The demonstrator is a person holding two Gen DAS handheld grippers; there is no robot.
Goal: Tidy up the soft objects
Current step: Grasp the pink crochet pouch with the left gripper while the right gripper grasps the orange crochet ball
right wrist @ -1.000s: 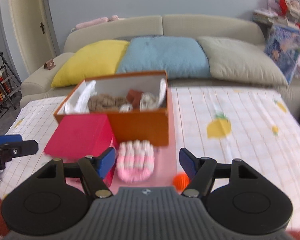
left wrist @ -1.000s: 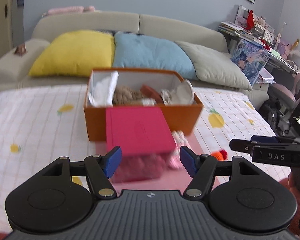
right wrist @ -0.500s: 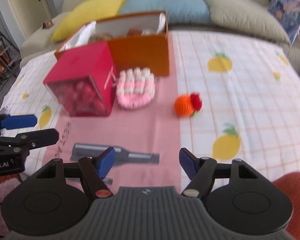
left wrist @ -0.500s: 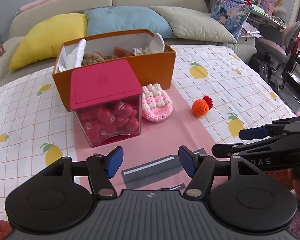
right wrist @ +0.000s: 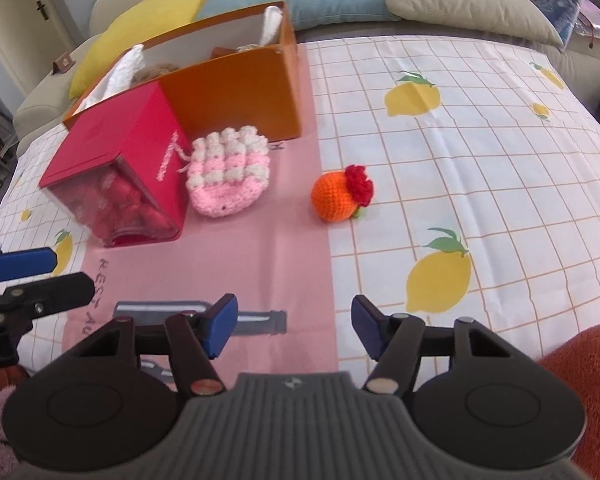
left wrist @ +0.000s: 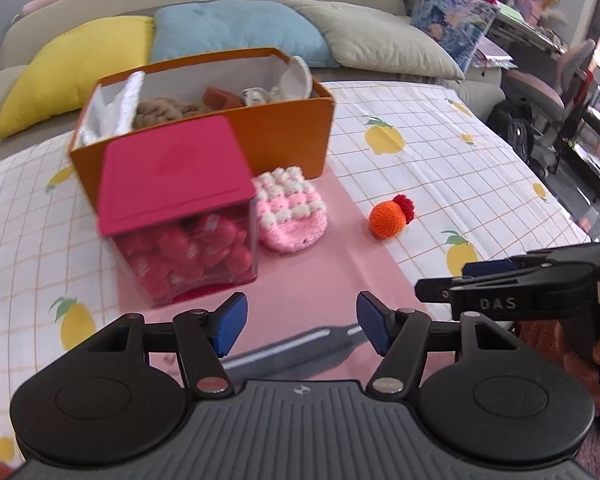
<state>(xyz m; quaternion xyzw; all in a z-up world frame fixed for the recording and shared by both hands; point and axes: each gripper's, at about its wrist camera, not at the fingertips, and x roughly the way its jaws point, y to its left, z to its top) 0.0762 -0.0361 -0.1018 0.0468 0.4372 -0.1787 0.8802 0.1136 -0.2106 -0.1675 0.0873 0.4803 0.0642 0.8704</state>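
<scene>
"DAS" is printed on the right gripper [left wrist: 466, 282]; its jaws have just been closing on nothing. The left gripper [left wrist: 298, 322] gapes empty. A knitted pink-and-white pouch [right wrist: 228, 170] touches the red-lidded clear box [right wrist: 116, 172]; the crocheted orange ball [right wrist: 338, 192] lies apart.

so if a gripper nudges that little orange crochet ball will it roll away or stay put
The orange crochet ball looks round, so it would probably roll a little. Its red tuft and yarn surface would likely stop it soon on the tablecloth. It probably squashes under the pads.
</scene>
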